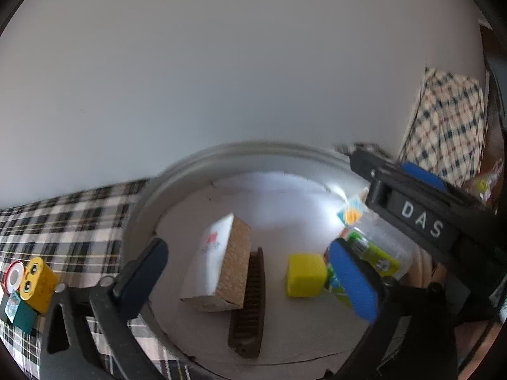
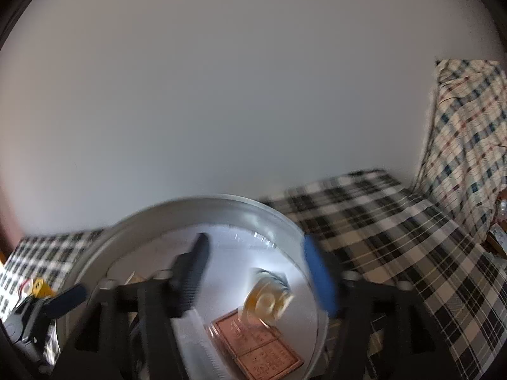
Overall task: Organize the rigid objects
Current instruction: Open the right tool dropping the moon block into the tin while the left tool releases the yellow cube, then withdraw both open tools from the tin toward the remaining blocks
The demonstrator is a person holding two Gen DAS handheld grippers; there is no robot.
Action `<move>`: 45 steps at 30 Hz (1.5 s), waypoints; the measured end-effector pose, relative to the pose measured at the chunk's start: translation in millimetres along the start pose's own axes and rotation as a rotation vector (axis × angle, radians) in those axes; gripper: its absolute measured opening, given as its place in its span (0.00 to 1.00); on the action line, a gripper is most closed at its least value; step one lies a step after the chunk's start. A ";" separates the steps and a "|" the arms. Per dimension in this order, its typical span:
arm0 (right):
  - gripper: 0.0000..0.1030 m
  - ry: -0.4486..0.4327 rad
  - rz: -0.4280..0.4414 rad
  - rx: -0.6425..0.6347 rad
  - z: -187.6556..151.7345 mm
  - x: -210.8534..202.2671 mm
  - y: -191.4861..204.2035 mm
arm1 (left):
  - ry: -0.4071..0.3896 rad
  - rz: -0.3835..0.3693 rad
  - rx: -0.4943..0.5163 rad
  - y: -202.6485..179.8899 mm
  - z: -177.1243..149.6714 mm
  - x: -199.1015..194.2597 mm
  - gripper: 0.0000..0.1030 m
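Observation:
A round metal basin [image 1: 142,196] sits on a checked cloth and holds a white and tan box [image 1: 218,259], a brown comb [image 1: 250,304], a yellow block [image 1: 305,275] and colourful packets [image 1: 364,247]. My left gripper [image 1: 250,272] is open over the basin, empty. My right gripper [image 2: 263,269] is open above the basin [image 2: 190,204]; below it lie a small clear yellowish jar [image 2: 267,300] and a brown embossed slab [image 2: 256,348]. The right gripper also shows in the left wrist view [image 1: 418,218].
On the checked cloth [image 1: 63,215] left of the basin lie a yellow block with two holes [image 1: 36,280], a red and white ring [image 1: 14,277] and a teal piece [image 1: 19,312]. A plaid-covered object [image 2: 469,145] stands at the right. A plain wall is behind.

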State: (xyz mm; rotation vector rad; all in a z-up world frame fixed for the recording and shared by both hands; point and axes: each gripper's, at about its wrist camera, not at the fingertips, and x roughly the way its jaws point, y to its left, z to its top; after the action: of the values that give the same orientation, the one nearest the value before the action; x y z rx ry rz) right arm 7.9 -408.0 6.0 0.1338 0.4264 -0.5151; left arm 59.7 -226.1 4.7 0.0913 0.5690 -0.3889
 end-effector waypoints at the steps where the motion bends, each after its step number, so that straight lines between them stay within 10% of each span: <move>1: 0.72 -0.023 -0.004 0.008 0.3 -3.8 -1.1 | -0.011 0.008 -0.001 1.5 1.4 -3.0 1.00; 27: 0.73 -0.375 -0.125 -0.001 -16.5 -62.8 12.0 | -0.138 0.279 -0.029 87.0 -27.4 -48.8 0.99; 45: 0.73 -0.414 -0.153 0.072 -44.3 -112.5 30.7 | -0.133 0.257 -0.049 122.8 -40.6 -70.3 0.99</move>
State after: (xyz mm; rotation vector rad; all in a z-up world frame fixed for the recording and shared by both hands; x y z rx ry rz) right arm -81.0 -320.9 14.6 0.0610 0.0128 -0.6917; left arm 32.0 -81.5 5.9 0.0898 0.4288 -0.1302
